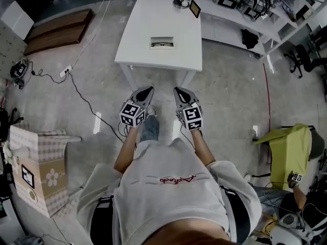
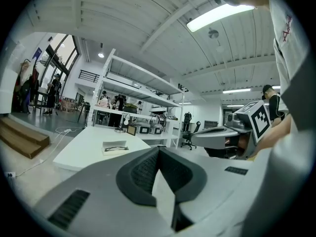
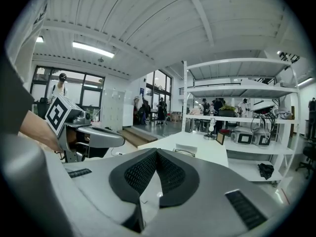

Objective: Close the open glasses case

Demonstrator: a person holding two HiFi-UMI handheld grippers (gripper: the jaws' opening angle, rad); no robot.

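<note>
The open glasses case (image 1: 162,44) lies on the white table (image 1: 143,34) ahead of me, glasses inside it. In the left gripper view the case (image 2: 115,147) sits far off on the tabletop; in the right gripper view the case (image 3: 184,152) shows just past the jaw tips. My left gripper (image 1: 149,90) and right gripper (image 1: 178,90) hang side by side over the floor, short of the table's near edge. Both are shut and hold nothing. The left gripper (image 2: 159,150) points towards the table, and so does the right gripper (image 3: 156,152).
A small lamp (image 1: 181,1) and a dark framed tablet (image 1: 195,8) stand at the table's far end. White shelves (image 1: 255,9) with gear run along the back right. A wooden platform (image 1: 59,30) and a floor cable (image 1: 82,93) lie to the left.
</note>
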